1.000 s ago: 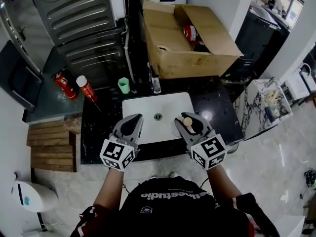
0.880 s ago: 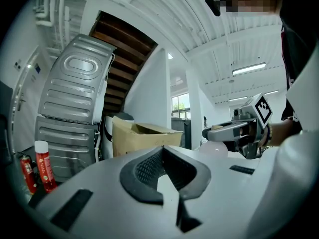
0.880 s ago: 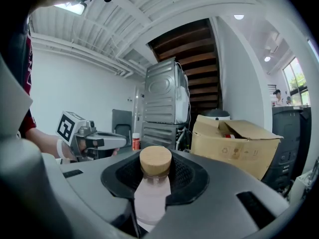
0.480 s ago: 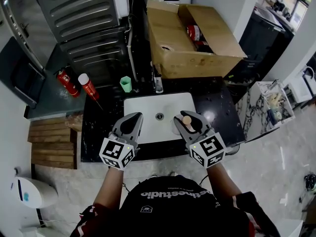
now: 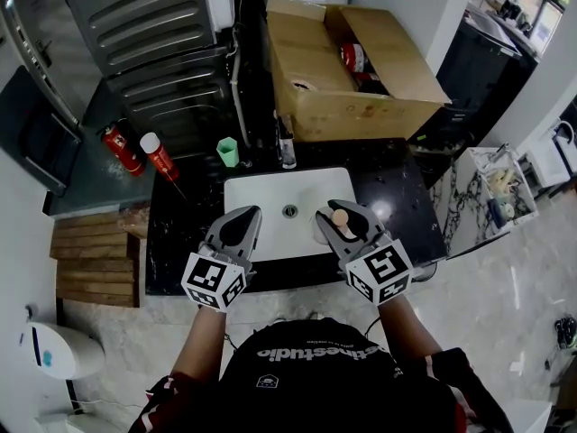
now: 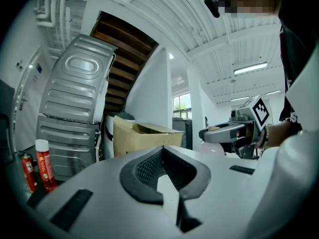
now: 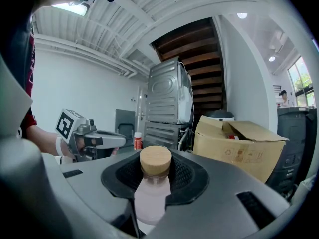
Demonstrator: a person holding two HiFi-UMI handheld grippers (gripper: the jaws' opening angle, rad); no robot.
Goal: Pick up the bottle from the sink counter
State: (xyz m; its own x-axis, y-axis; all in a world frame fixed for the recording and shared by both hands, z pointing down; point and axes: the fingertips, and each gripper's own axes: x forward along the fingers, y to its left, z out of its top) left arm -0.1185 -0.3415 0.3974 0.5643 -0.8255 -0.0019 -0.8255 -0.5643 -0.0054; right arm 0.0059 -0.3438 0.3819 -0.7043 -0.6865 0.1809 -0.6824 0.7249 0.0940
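Note:
A small pale pink bottle (image 7: 149,198) with a round wooden cap (image 5: 340,216) stands upright between the pads of my right gripper (image 5: 335,213), which is shut on its neck. It is held above the front edge of the white sink (image 5: 270,197). In the right gripper view the cap (image 7: 155,158) rises just above the black pads. My left gripper (image 5: 244,216) hovers level beside it on the left, jaws shut with nothing between them. Each gripper shows in the other's view: the right gripper (image 6: 215,133) and the left gripper (image 7: 112,140).
A black stone counter (image 5: 180,233) surrounds the sink, with a faucet (image 5: 286,147) and a green cup (image 5: 226,152) behind it. Two red spray cans (image 5: 158,159) lie at the left. An open cardboard box (image 5: 352,61) stands behind, and a grey machine (image 5: 144,25) at the far left.

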